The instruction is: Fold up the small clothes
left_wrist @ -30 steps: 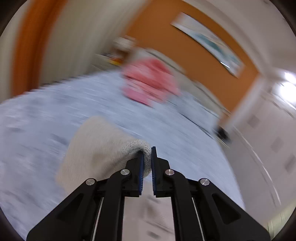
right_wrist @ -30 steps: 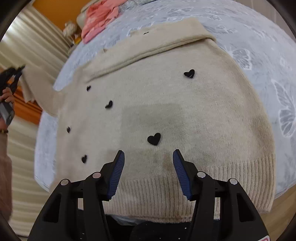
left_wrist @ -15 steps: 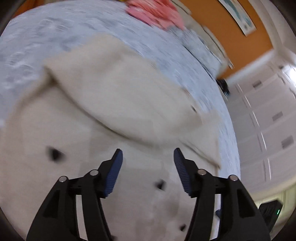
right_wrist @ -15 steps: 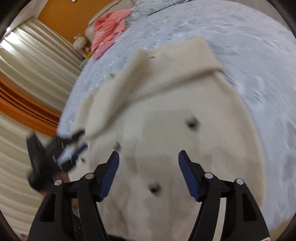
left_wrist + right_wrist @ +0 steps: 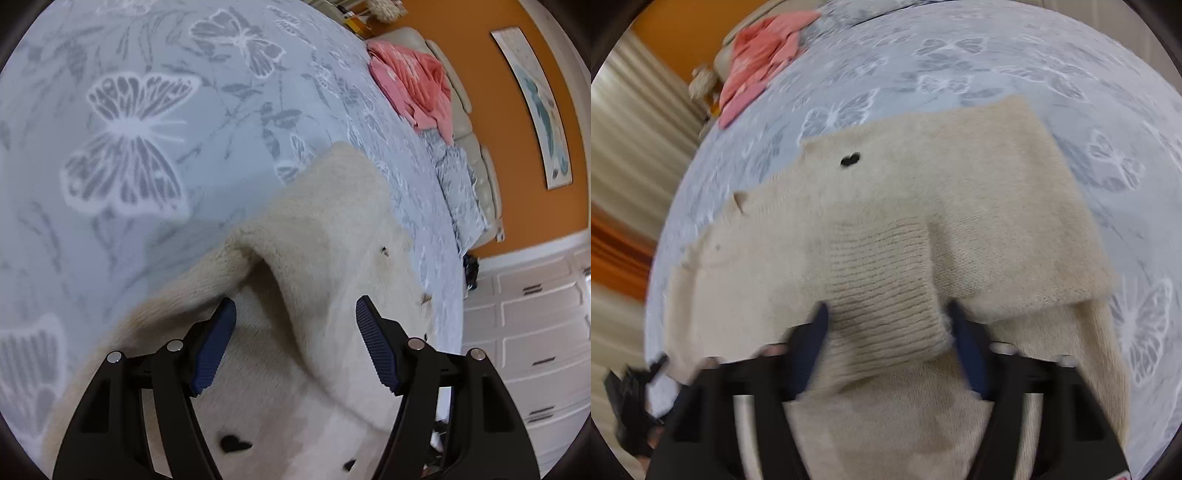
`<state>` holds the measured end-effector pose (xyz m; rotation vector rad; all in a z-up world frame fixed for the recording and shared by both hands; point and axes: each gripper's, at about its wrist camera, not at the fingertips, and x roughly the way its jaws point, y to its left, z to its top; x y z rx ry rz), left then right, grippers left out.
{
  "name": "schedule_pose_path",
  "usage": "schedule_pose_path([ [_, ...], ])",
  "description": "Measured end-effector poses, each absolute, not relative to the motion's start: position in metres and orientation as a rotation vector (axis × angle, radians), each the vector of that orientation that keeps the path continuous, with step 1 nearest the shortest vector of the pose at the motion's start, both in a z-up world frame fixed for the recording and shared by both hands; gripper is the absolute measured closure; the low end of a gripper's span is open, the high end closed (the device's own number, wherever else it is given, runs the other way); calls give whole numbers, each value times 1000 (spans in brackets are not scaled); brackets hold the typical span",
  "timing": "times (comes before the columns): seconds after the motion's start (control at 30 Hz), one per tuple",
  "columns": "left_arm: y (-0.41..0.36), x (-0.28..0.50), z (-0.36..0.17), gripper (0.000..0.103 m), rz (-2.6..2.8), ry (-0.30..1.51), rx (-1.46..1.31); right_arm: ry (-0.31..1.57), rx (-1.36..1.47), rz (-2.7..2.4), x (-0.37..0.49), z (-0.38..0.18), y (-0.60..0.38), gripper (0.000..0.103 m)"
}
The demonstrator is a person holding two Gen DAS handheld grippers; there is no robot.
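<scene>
Sweater: cream knit sweater (image 5: 960, 192) is lying on the butterfly bedspread (image 5: 147, 110), sleeves folded in.
Left gripper (image 5: 293, 345): I'm opening, holding nothing.
Right gripper (image 5: 890, 347): I'm closing around the ribbed cuff (image 5: 886, 280).
Remaining: folding the body.

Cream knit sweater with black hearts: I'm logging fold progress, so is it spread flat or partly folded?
Partly folded. The cream knit sweater has a sleeve with a ribbed cuff lying across its body.
</scene>
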<state>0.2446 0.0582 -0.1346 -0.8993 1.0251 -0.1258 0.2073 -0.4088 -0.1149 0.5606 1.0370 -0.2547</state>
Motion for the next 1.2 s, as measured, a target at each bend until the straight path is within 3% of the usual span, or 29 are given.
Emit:
schedule_pose_path([
  [0.03,58,246,-133,38,-122,1016,-909,1034,565,-190,212,-110,-405,92],
  [0.3,47,268,-119,38,-124,976,-919,733,368,-91,217,27,-404,92],
  [0.4,38,274,-131,39,-117,1032,-934,791,347,-172,219,7,-441,92],
  [0.57,17,270,-137,39,-84,1020,-859,1056,435,-274,216,-109,-491,92],
  [0.73,19,270,-136,40,-95,1023,-885,888,514,-260,190,-84,-497,92],
  [0.9,9,265,-139,46,-89,1001,-814,976,526,-268,193,-126,-513,93],
  [1.1,16,258,-143,51,-78,963,-869,886,503,-330,174,-77,-509,80],
  [1.2,17,257,-144,51,-85,944,-886,822,440,-232,184,-37,-476,80],
])
